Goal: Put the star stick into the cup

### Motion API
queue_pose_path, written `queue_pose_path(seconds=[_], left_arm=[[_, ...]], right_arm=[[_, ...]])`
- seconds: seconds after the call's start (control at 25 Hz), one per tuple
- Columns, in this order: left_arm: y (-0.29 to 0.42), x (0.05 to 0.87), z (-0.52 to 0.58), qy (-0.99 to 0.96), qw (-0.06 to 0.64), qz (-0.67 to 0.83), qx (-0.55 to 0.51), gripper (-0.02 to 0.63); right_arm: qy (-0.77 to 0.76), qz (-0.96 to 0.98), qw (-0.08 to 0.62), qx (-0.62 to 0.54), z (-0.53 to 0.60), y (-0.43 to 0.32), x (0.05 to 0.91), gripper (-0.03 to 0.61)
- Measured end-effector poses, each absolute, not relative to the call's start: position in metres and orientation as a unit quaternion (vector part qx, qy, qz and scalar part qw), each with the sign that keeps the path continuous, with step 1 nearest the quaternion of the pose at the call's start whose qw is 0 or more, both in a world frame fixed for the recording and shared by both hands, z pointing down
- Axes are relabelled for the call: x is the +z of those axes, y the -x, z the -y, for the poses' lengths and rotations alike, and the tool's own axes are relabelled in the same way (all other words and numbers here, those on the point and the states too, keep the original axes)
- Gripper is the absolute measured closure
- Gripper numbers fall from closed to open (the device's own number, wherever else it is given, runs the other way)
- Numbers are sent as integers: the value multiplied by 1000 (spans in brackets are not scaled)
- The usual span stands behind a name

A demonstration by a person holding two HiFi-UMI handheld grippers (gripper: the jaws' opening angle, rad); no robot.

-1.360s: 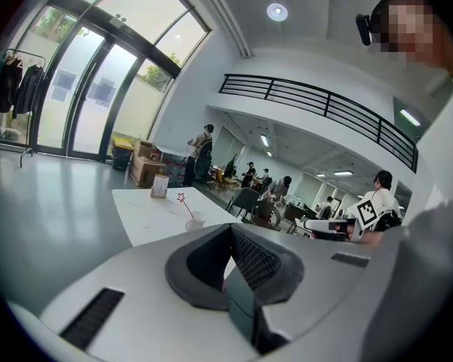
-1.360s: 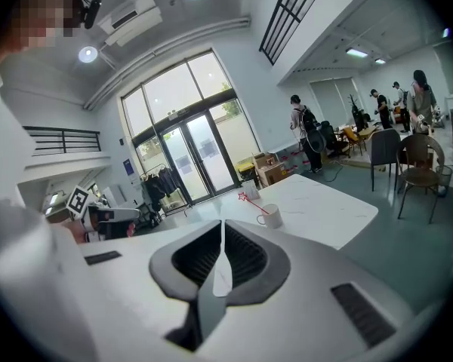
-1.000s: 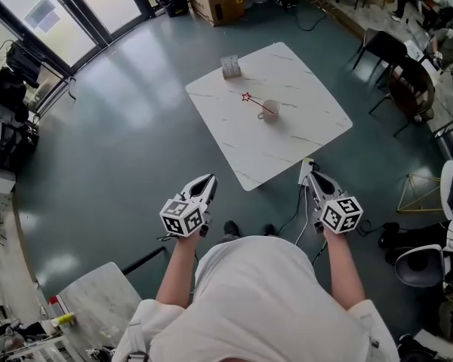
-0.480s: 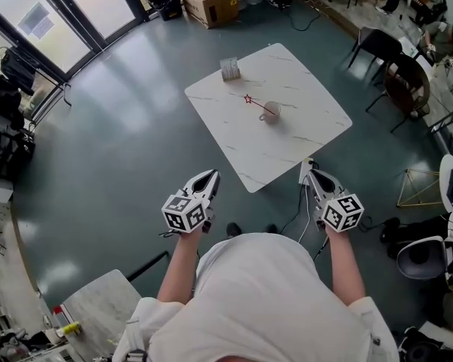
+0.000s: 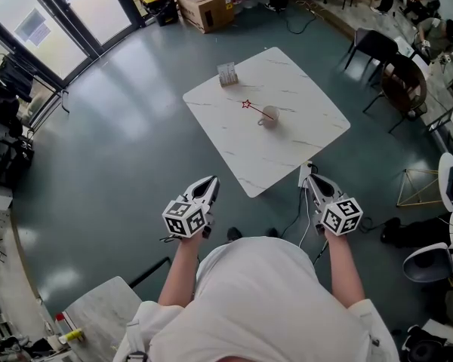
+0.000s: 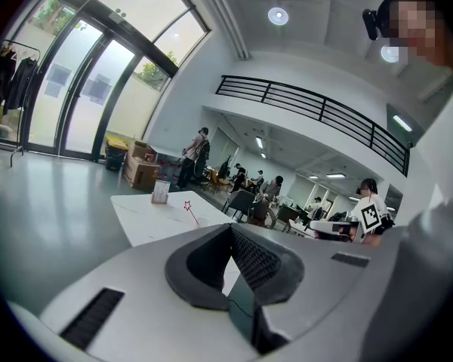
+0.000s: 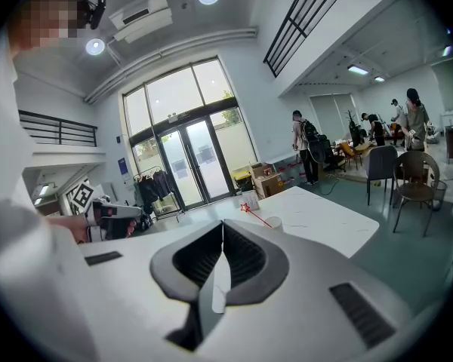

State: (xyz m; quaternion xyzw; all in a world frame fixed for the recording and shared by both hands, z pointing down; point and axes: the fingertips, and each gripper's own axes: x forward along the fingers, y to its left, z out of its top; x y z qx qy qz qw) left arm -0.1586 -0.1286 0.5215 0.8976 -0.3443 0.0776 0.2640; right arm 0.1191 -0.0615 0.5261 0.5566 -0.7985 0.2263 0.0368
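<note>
Both closed, empty: left tongs (image 5: 211, 180), right tongs (image 5: 309, 178); star stick (image 5: 254, 108) slants from round cup (image 5: 269, 117).

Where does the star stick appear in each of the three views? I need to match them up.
Head view: star stick mid-table, lower end at the cup.
Left gripper view: left of centre, just above the gripper's body.
Right gripper view: centre, above the jaws, lower end at the cup.
Shared landmark: the card stand on the table beyond the star.
</note>
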Motion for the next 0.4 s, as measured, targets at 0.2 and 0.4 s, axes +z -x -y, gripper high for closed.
queue_pose_path(seconds=[0.2, 0.4], left_arm=[[161, 521, 129, -897, 266, 345, 75, 600], [164, 523, 129, -896, 267, 347, 75, 600]], right_arm=[[-555, 800, 39, 224, 63, -116, 525, 552], [-555, 800, 37, 225, 62, -115, 523, 552]])
